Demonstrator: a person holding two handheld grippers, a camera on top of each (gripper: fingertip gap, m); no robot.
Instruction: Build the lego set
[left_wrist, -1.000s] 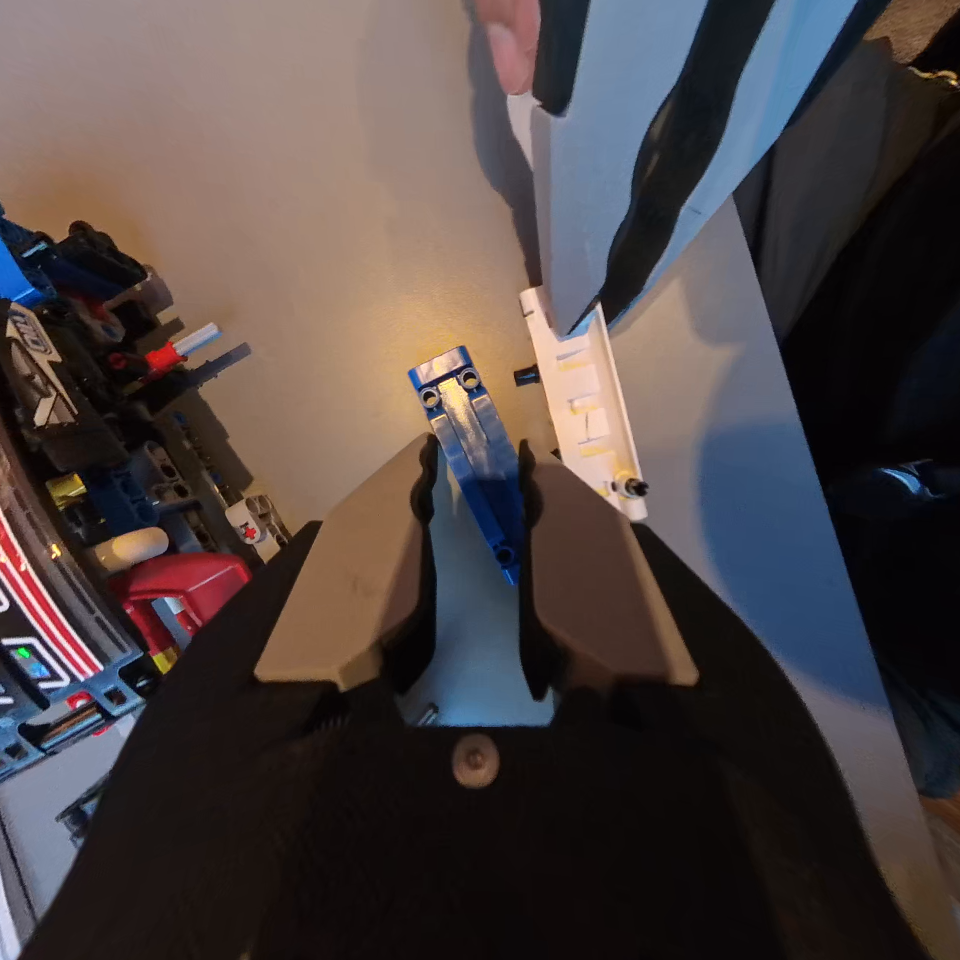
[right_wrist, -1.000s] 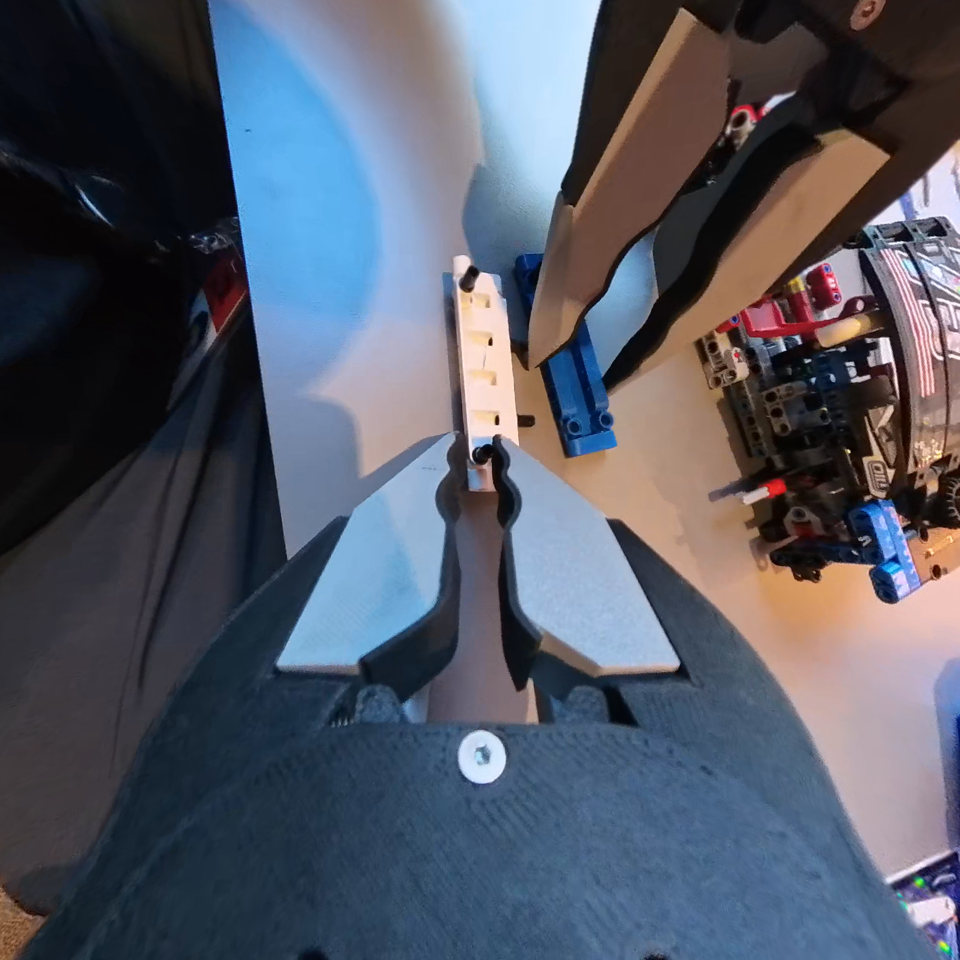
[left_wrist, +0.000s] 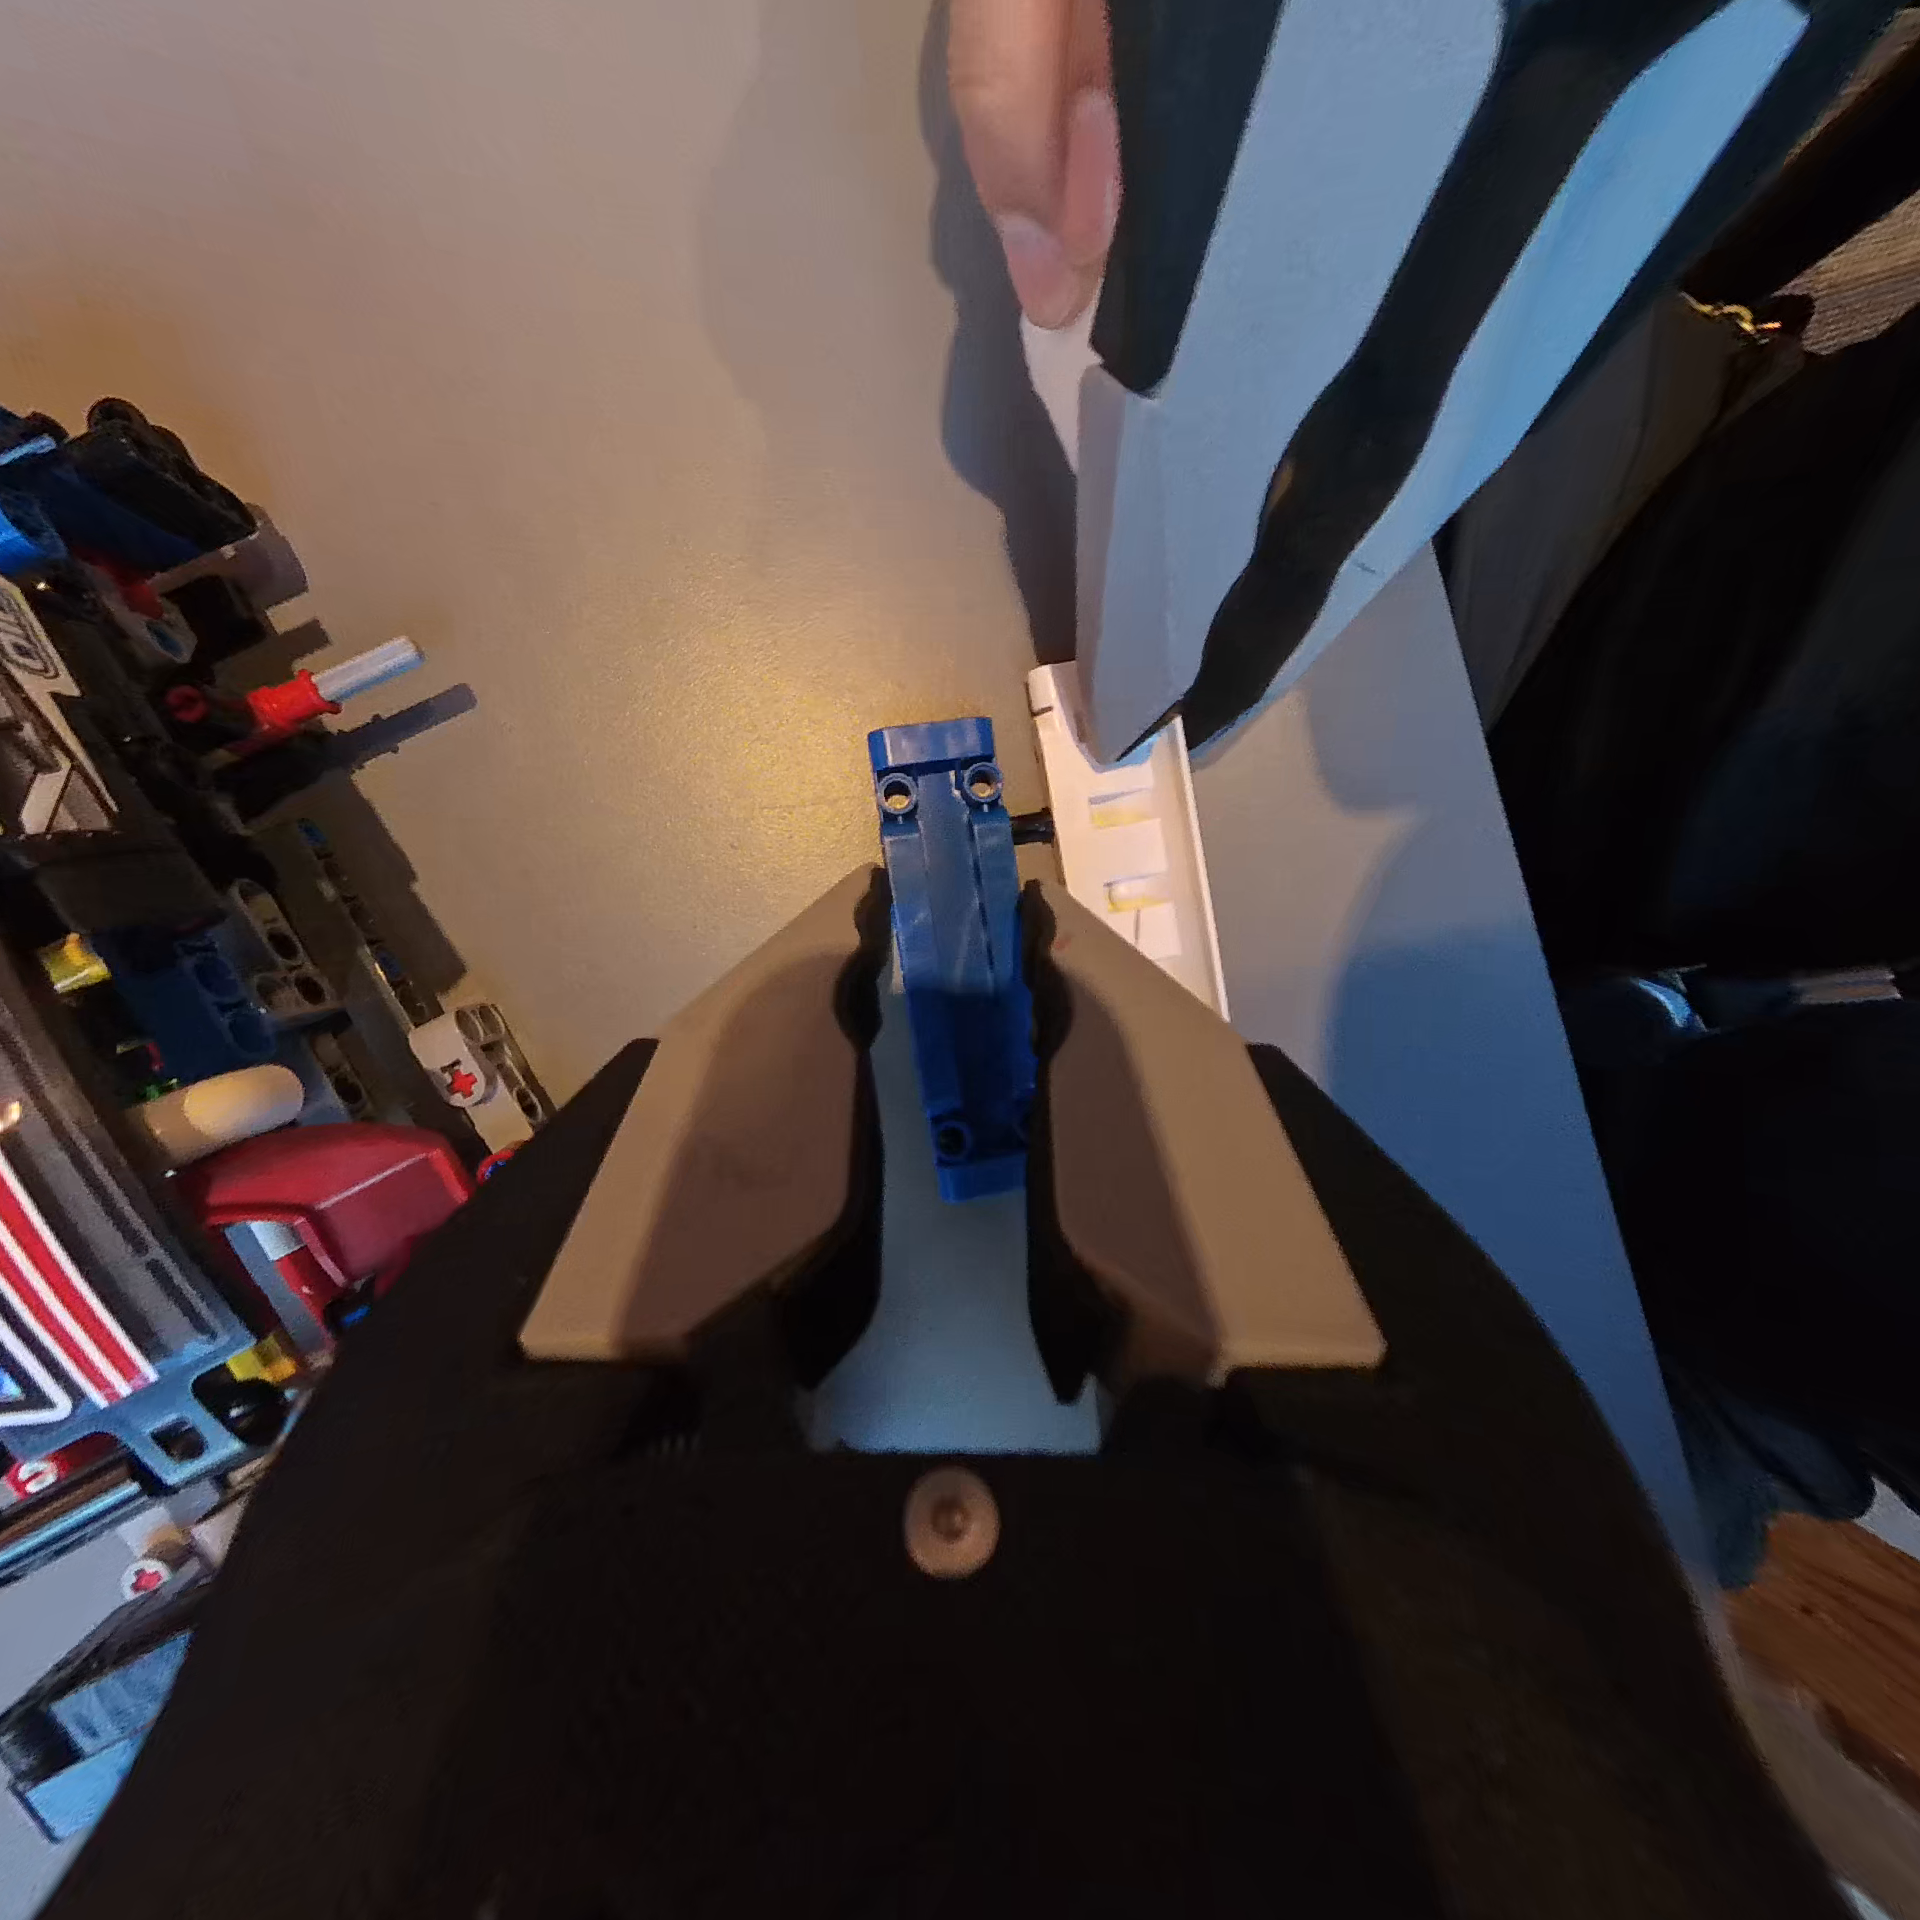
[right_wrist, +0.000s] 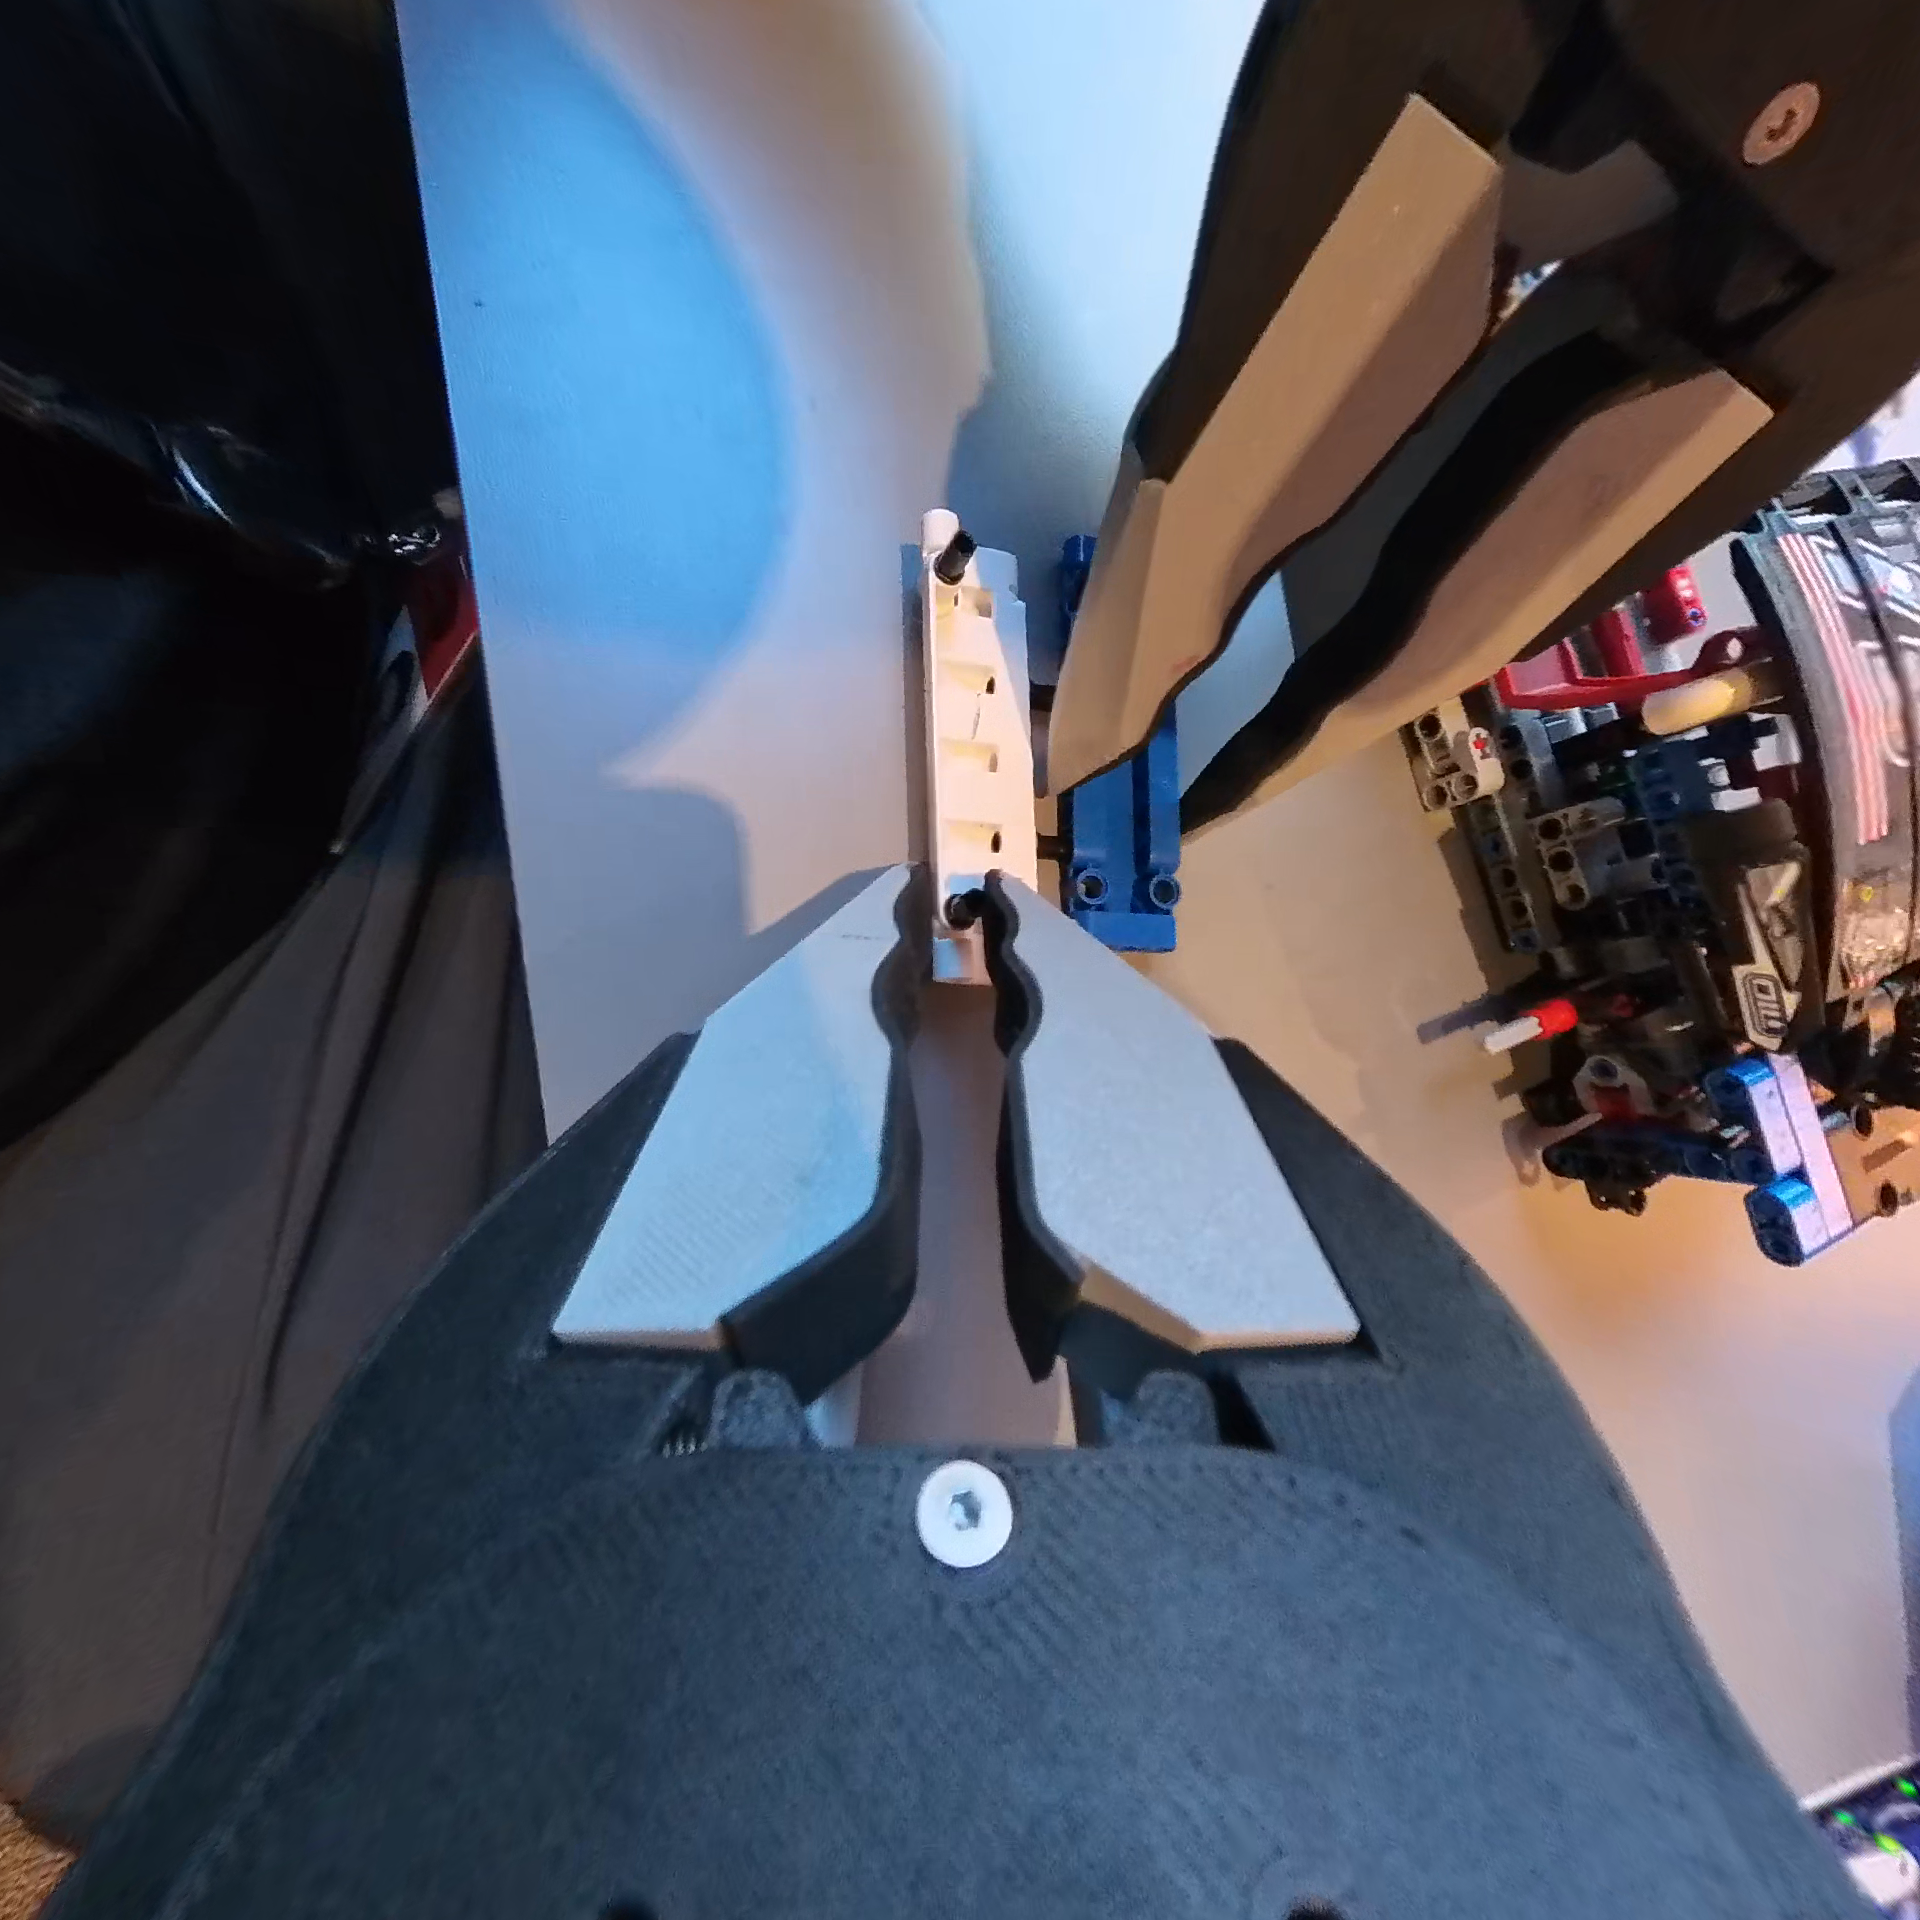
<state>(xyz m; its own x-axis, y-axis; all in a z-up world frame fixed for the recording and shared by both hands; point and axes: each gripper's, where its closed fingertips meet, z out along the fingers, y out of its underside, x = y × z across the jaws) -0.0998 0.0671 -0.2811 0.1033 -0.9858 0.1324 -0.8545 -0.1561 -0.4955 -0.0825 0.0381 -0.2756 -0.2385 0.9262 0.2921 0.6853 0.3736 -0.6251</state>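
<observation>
1. My left gripper (left_wrist: 951, 940) is clamped across the sides of the blue panel (left_wrist: 951, 935), near the middle of its length. The panel lies on the table (left_wrist: 623, 468), just left of the white panel (left_wrist: 1143, 883) in the left wrist view.
2. My right gripper (right_wrist: 954, 914) pinches the near end of the white panel (right_wrist: 971, 769), close beside a black pin (right_wrist: 961, 906); another black pin (right_wrist: 951, 551) stands at the far end.
3. A short black pin (left_wrist: 1034, 829) bridges the gap between the two panels, so I judge they are being pressed together.
4. Both parts look light, stiff and smooth, so likely slippery under the pads. I would grip the flat side walls, not the pins, and push squarely so neither twists out.
5. The half-built model (right_wrist: 1662, 883) sits well apart to the right in the right wrist view.
</observation>
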